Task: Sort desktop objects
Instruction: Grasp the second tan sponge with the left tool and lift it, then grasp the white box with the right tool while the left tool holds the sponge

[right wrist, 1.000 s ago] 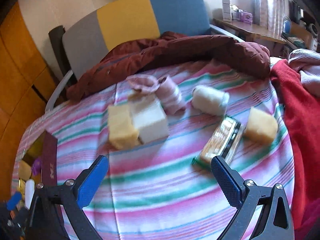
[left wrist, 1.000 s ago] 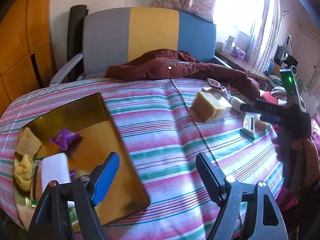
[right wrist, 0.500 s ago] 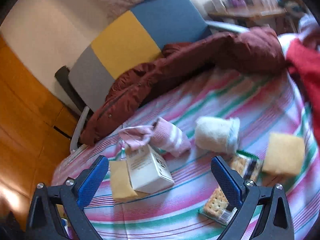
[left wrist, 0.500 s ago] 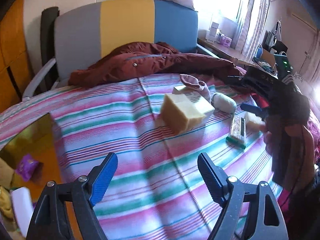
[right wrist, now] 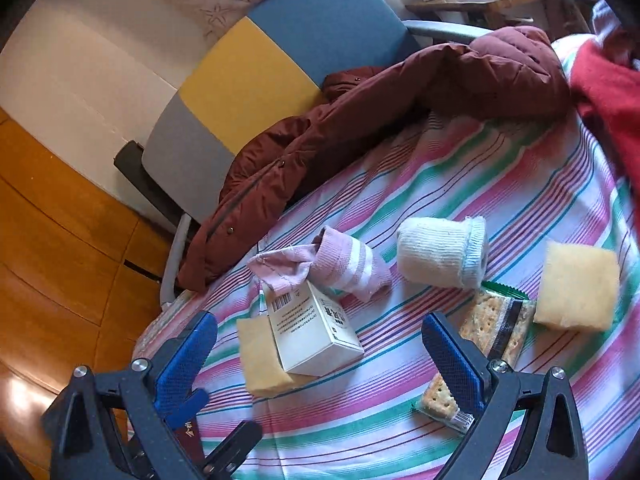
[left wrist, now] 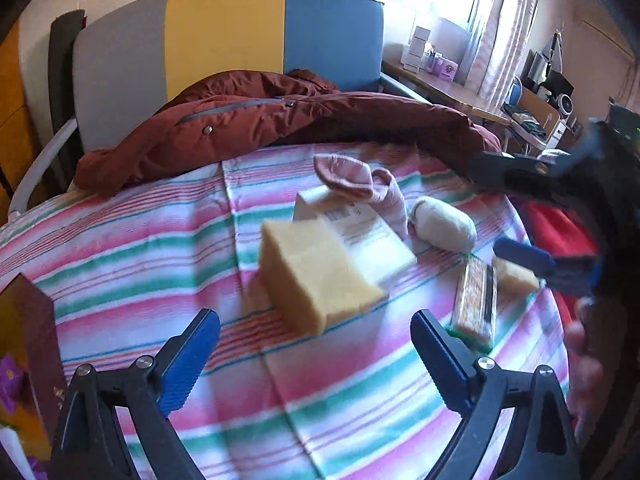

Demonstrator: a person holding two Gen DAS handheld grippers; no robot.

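Note:
On the striped cloth [left wrist: 140,248] a big yellow sponge [left wrist: 316,276] leans on a white box [left wrist: 360,232]. Behind them lie a pink sock [left wrist: 360,184] and a rolled white sock [left wrist: 444,224]. To the right are a cracker pack [left wrist: 474,304] and a small yellow sponge [left wrist: 514,276]. My left gripper [left wrist: 314,352] hovers just short of the big sponge, its jaws opening with nothing between them. My right gripper [right wrist: 318,354] is open above the white box [right wrist: 312,328] and big sponge [right wrist: 260,356], gripping nothing. It also shows at the right as the right gripper [left wrist: 484,206].
A gold tray [left wrist: 24,320] with a purple packet [left wrist: 8,376] stands at the left edge. A maroon jacket [left wrist: 280,120] lies across the back of the cloth in front of a grey, yellow and blue chair [left wrist: 224,36]. Red fabric [right wrist: 612,92] hangs at the right.
My left gripper has swung right from over the gold tray to the big sponge, its jaws spreading wider. My right gripper has rolled and moved in over the box and socks.

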